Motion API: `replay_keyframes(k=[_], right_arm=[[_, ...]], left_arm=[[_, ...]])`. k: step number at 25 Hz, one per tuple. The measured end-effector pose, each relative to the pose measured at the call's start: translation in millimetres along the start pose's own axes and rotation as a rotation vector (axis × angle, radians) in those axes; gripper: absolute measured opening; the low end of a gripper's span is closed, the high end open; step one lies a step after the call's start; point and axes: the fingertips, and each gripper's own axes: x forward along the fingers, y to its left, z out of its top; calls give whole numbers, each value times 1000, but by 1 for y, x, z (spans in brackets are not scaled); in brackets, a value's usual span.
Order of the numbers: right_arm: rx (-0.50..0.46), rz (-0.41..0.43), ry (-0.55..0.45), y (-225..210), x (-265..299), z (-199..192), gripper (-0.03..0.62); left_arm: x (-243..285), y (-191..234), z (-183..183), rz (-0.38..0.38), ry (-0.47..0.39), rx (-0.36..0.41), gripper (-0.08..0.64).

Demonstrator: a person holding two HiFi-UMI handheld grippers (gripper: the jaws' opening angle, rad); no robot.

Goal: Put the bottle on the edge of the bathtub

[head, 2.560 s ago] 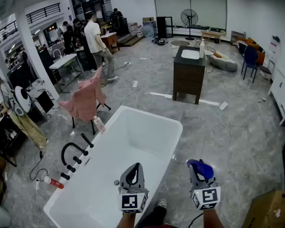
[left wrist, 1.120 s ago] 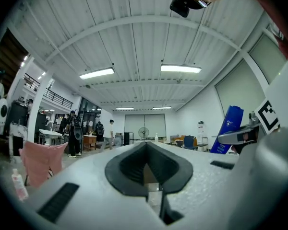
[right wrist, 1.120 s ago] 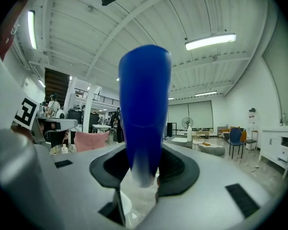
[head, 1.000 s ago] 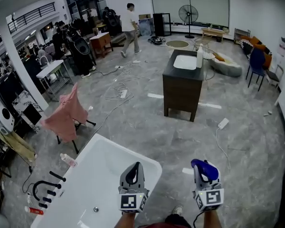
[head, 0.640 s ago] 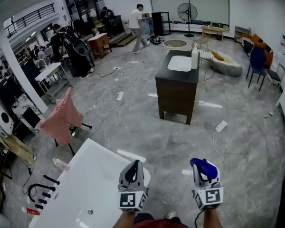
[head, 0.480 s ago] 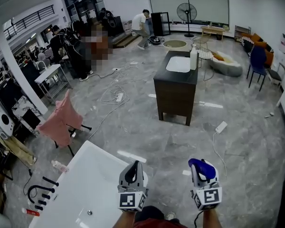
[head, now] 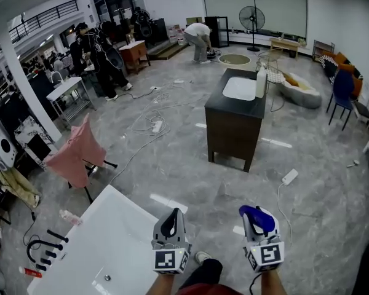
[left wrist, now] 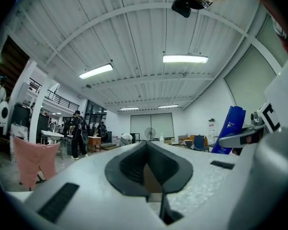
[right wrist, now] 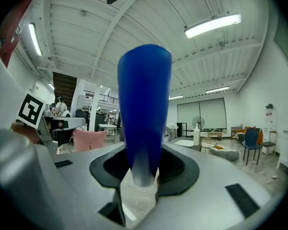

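While the blue bottle (head: 253, 212) sits clamped between the pads of the right gripper (head: 260, 226), low and right of centre in the head view, the white bathtub (head: 134, 205) fills only the lower left corner. So this looks like the carry stage, with nothing set down yet. The left gripper (head: 173, 215) has its jaws together on nothing and hovers just past the tub's near right rim. In the right gripper view the bottle stands upright, its pale lower end pinched between the pads. The next move, as I judge it, is to bring the right gripper across to the left, lower the bottle onto the flat rim and only then part the jaws. A white pump bottle (head: 261, 83) also stands on the dark vanity (head: 234, 128) at upper centre; if that one is meant, the empty left gripper would have to fetch it. The rim is a narrow band, with the basin on one side and the floor on the other, so the bottle's base should land well within it. Open grey floor lies ahead, but cables (head: 150, 125) trail across it at centre left, and a pink-draped chair (head: 79, 155) and a black faucet (head: 40, 252) crowd the tub's far left side.
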Motion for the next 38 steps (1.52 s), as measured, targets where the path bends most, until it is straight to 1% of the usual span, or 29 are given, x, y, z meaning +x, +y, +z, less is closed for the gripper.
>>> replay_keyframes(k=[3, 6, 9, 12, 14, 17, 21, 24, 28, 33, 38], right_arm=[[-22, 57, 14, 18, 48, 4, 152], [-44, 142, 19, 43, 104, 9, 152], [-53, 247, 27, 77, 158, 13, 152], [-68, 331, 28, 115, 206, 17, 152], [-77, 391, 29, 142, 236, 17, 152], [-92, 482, 25, 183, 277, 15, 152], [-97, 612, 10, 238, 322, 26, 152], [-102, 714, 1, 285, 341, 32, 152], [-121, 854, -7, 351, 347, 37, 152], [-152, 1035, -28, 430, 351, 36, 152], [-171, 1190, -30, 502, 360, 32, 152]], left_arm=[[16, 39, -6, 56, 6, -4, 6], [28, 83, -12, 133, 11, -5, 6], [31, 130, -18, 231, 19, -5, 6], [36, 178, -25, 304, 26, -1, 6], [34, 209, -32, 354, 32, -2, 6], [25, 257, -39, 449, 34, 9, 6], [6, 312, -36, 592, 27, 17, 6], [-19, 343, -29, 687, 24, 29, 6], [-68, 372, -21, 826, 26, 43, 5], [-135, 395, -24, 1021, 25, 52, 6], [-188, 417, -30, 1202, 29, 43, 5]])
